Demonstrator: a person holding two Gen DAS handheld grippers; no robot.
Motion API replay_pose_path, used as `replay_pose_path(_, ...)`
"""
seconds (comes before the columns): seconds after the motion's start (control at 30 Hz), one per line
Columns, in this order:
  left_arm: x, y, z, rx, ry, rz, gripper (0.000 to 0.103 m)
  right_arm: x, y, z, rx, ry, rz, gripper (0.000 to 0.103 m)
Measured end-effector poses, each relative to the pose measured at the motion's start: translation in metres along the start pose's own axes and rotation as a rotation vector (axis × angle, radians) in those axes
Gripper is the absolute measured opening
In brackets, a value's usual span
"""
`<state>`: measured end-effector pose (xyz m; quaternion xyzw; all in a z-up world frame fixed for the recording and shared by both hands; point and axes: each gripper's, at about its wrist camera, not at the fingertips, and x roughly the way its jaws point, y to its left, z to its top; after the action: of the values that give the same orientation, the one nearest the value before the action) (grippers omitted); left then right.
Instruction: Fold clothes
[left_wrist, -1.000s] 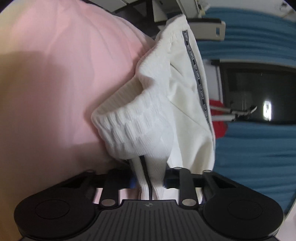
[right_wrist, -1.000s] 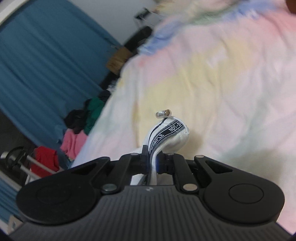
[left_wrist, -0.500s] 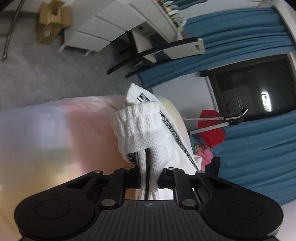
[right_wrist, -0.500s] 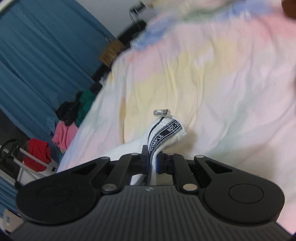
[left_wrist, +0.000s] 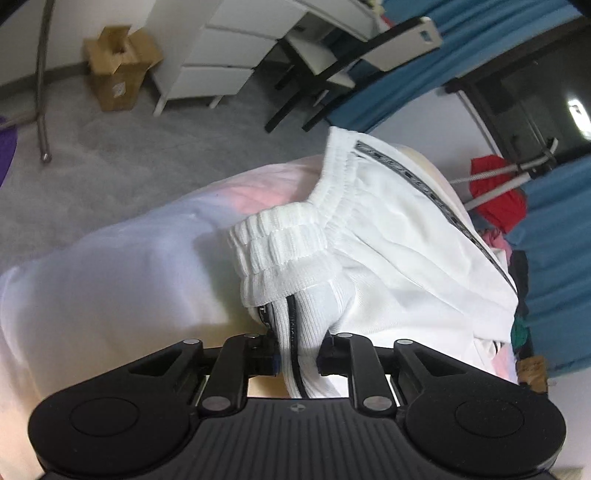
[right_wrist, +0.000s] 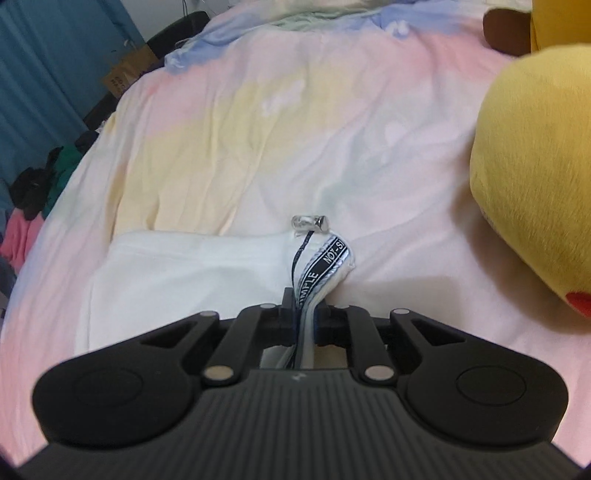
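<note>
Item: white garment (left_wrist: 388, 236) with black lettered tape, mid-fold on the bed (right_wrist: 295, 122). Step in hand, as you would judge it: you are carrying the ribbed waistband end across while the far corner is pinned, so the fold is under way and not yet laid. Left gripper (left_wrist: 297, 350): pinching a thick bunch of ribbed waistband (left_wrist: 280, 251), its jaws having just eased a little wider, cloth filling the gap; it points steeply down over the bed's near edge, floor and white drawers (left_wrist: 218, 55) beyond. Right gripper (right_wrist: 304, 314): clamped on the taped hem corner (right_wrist: 327, 262), a cord with a metal toggle (right_wrist: 310, 223) hanging out of it, jaws just opened slightly with cloth between; it is tilted down, low over the bed's middle, near the yellow plush toy (right_wrist: 535, 177) at the right edge. Next move calls for: lowering your left end onto the flat panel, edges matched, before letting go.
</note>
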<state>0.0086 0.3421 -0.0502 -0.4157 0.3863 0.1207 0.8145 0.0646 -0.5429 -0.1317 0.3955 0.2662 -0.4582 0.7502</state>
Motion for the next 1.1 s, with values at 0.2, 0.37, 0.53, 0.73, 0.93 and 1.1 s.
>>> replay_pose_path(0.2,-0.016,-0.039,-0.013,0.254,-0.099,0.131,0.073,-0.050,0.018,0.002,-0.063,-0.206,-0.007,0.065)
replay_pose_path(0.37,-0.046,-0.089,-0.043,0.506,-0.278,0.175,0.083,-0.100,0.041,-0.004,-0.135,-0.348,0.136,0.077)
replay_pose_path(0.53,-0.038,-0.164,-0.079,0.718,-0.315,0.111,0.084,-0.132,0.080,-0.041,-0.326,-0.300,0.375,0.076)
replay_pose_path(0.73,0.034,-0.277,-0.132,0.919,-0.255,0.010,0.084,-0.143,0.107,-0.081,-0.445,-0.221,0.530,0.076)
replay_pose_path(0.93,0.154,-0.379,-0.182,1.036,-0.211,-0.025,0.075,-0.132,0.121,-0.099,-0.504,-0.188,0.557,0.076)
replay_pose_path(1.1,0.247,-0.431,-0.195,1.053,-0.193,0.073,0.074,-0.105,0.125,-0.100,-0.444,-0.117,0.536,0.076)
